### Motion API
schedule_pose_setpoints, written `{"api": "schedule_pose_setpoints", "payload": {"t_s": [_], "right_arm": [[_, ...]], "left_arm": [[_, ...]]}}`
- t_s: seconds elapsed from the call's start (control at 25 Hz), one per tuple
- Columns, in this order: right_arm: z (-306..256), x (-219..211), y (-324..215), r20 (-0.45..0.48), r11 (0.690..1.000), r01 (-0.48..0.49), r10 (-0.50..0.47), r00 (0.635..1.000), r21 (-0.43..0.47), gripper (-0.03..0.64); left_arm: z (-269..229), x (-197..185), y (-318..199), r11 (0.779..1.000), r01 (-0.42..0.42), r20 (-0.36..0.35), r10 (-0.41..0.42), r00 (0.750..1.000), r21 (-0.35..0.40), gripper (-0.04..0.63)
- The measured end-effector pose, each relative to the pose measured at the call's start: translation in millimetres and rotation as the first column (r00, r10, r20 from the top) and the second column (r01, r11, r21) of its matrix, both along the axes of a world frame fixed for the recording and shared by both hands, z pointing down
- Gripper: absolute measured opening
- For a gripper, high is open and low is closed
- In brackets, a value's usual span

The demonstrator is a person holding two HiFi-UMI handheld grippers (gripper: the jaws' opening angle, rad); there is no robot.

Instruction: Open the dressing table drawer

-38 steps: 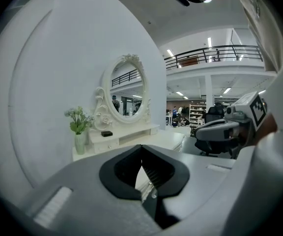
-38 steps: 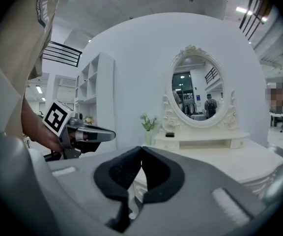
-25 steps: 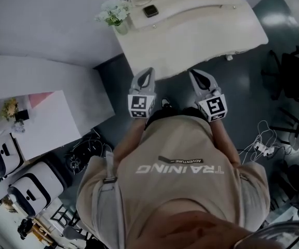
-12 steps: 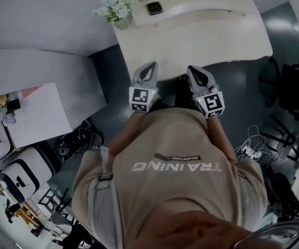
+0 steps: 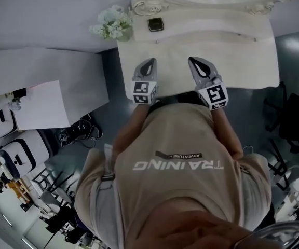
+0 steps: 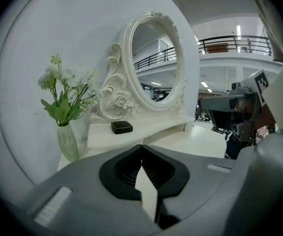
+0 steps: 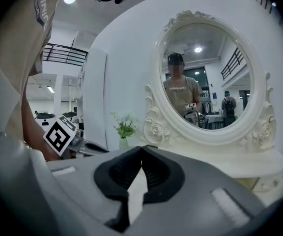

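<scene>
Cream tabletop [image 5: 232, 61], head view: it belongs to the dressing table straight ahead of the person, and its near edge lies under both tools. The drawer front does not show from above and is probably tucked below that edge.
Left hand-held gripper [image 5: 149, 62], head view: it hovers over the near left part of the tabletop and touches nothing.
Right hand-held gripper [image 5: 196, 62], head view: it hovers beside the left one, apart from the raised shelf [image 5: 206, 27] at the back.
Small knob [image 5: 158, 42], head view: it sits on the shelf face, and I cannot tell whether it is a drawer pull. Reaching for it could open the wrong compartment.
Left jaws, left gripper view: they are pressed together with nothing between them. If they stay that way they can only bump or skid off a handle, so they need to spread first.
Vase of flowers [image 6: 68, 141], left gripper view: it stands tall and narrow at the left corner, with a dark box [image 6: 122, 127] on the shelf nearby. A sideways swing, or a sharp tug on a stiff drawer, could tip the vase.
Right jaws, right gripper view: they are likewise closed tight and empty.
Oval mirror [image 7: 208, 77], right gripper view: it looms close ahead, and overshooting forward could knock its ornate frame.
Pale panel [image 7: 267, 183], right gripper view: it lies below the shelf and may be a drawer front, but it is too blurred to say. A wrong guess would waste the reach.
</scene>
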State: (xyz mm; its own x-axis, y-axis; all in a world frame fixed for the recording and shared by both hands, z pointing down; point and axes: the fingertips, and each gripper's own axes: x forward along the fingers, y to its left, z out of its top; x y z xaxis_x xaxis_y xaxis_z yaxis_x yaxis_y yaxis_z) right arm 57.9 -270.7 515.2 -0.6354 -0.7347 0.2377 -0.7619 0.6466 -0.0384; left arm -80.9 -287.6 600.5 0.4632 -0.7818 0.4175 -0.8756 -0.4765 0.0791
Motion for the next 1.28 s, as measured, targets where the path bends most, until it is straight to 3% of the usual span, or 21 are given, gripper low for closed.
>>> {"api": "schedule_pose_setpoints", "payload": {"t_s": [0.2, 0.56, 0.64, 0.72, 1.28], "right_arm": [[13.2, 21.8, -40.5, 0.005, 0.996, 0.088, -0.088, 0.996, -0.008, 0.003], [33.9, 37.4, -66.0, 0.020, 0.986, 0.157, -0.156, 0.988, -0.054, 0.003], [39.4, 43.3, -67.5, 0.017, 0.986, 0.156, -0.155, 0.988, -0.066, 0.003], [43.2, 48.3, -66.8, 0.010, 0.985, 0.155, -0.155, 0.988, -0.079, 0.003], [49.4, 67.3, -75.4, -0.002, 0.983, 0.161, -0.162, 0.987, -0.091, 0.003]], "left_arm": [[19.2, 15.0, -41.4, 0.994, 0.103, 0.047, -0.102, 0.994, -0.021, 0.009], [82.5, 12.4, -69.6, 0.954, 0.241, 0.134, -0.218, 0.967, -0.179, 0.013], [93.4, 11.0, -76.7, 0.939, 0.273, 0.148, -0.246, 0.958, -0.207, 0.112], [102.1, 9.3, -81.3, 0.925, 0.304, 0.146, -0.276, 0.950, -0.227, 0.114], [111.6, 11.0, -108.7, 0.904, 0.371, 0.155, -0.343, 0.926, -0.213, 0.100]]}}
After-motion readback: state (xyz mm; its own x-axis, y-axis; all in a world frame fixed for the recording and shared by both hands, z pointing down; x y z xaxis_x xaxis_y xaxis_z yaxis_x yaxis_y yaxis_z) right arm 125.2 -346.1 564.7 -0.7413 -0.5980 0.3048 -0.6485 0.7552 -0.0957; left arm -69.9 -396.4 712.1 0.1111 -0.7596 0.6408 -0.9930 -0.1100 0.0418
